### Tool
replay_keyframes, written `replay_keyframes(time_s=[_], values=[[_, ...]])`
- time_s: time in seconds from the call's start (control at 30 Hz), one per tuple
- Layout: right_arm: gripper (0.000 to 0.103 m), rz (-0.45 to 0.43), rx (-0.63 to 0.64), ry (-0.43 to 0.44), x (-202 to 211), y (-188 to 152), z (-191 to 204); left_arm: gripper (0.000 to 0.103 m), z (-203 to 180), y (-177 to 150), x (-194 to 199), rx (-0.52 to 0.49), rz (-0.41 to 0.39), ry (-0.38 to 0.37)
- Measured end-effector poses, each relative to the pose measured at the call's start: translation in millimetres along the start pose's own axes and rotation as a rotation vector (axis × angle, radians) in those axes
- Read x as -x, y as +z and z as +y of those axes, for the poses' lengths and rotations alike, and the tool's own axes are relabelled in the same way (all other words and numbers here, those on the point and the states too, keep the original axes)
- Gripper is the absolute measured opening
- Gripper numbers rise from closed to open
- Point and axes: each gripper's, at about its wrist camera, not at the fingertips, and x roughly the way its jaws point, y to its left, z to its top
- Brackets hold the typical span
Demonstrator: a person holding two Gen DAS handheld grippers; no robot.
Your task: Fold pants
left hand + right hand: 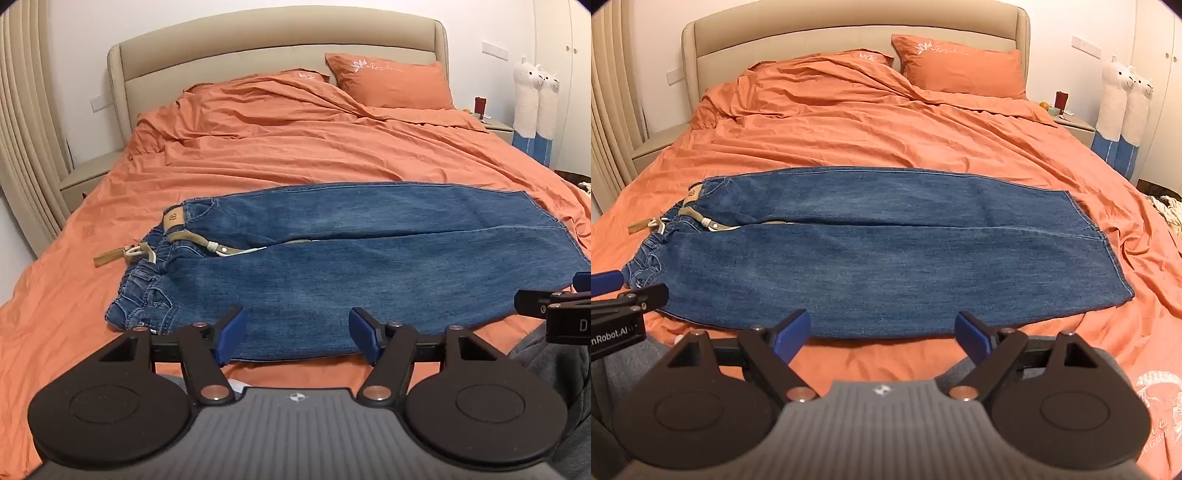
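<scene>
At the left edge, cream curtains (22, 129) are hanging beside a low nightstand (86, 173), and the beige headboard (849, 29) is rising behind the bed. An orange duvet (868, 125) is covering the bed, rumpled toward the head, with two orange pillows (960, 66) leaning against the headboard. The blue denim pants (886, 251) are lying flat across the near part of the duvet, spread sideways: the elastic waistband (147, 291) is sitting at the left with a tan drawstring (110, 256) trailing out onto the duvet, and the two legs are running side by side to the right, their hems (1108, 251) ending well short of the bed's right edge. The left gripper (295, 338) is hovering over the near edge of the pants close to the waistband end, its blue fingers (231, 336) standing wide apart with nothing clamped between them. The right gripper (882, 338) is hovering further along the near edge, over the leg, its jaws likewise spread apart and gripping nothing. At the far right, two white alpaca plush toys (1123, 92) are standing against the wall next to a second nightstand (1075, 123) carrying small items.
</scene>
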Motion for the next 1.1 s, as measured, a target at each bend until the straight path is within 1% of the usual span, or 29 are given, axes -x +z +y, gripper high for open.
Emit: replay_keyframes(time_s=[0.03, 0.07, 0.17, 0.23, 0.27, 0.33, 0.5, 0.53, 1.1], values=[[0.082, 0.000, -0.003, 0.004, -0.2, -0.3, -0.1, 0.074, 1.6, 1.5, -2.0, 0.016, 0.028, -0.009], [0.082, 0.001, -0.002, 0.003, -0.3, -0.4, 0.0, 0.071, 1.3, 2.2, -3.1, 0.015, 0.029, -0.009], [0.082, 0.002, 0.001, 0.004, -0.6, -1.0, 0.1, 0.068, 3.3, 6.1, -8.5, 0.027, 0.035, -0.029], [0.082, 0.003, 0.006, 0.003, -0.7, -1.3, 0.2, 0.066, 4.8, 9.5, -12.7, 0.034, 0.032, -0.033], [0.082, 0.003, 0.008, 0.002, -1.2, 1.2, 0.0, 0.060, 5.6, 11.5, -15.2, 0.034, 0.031, -0.033], [0.082, 0.003, 0.011, 0.002, 0.2, 0.9, 1.1, 0.056, 6.8, -4.2, 2.6, 0.046, -0.004, -0.026], [0.082, 0.001, 0.012, 0.007, 3.2, 0.7, 3.3, 0.056, 12.0, -7.5, 4.3, 0.064, -0.006, -0.025], [0.082, 0.000, 0.011, 0.006, 2.6, -0.3, 3.4, 0.056, 11.2, -1.5, 2.2, 0.065, 0.000, -0.031], [0.082, -0.002, 0.017, 0.005, 1.3, -0.8, 1.3, 0.055, 11.7, -1.0, 6.4, 0.046, -0.017, -0.012]])
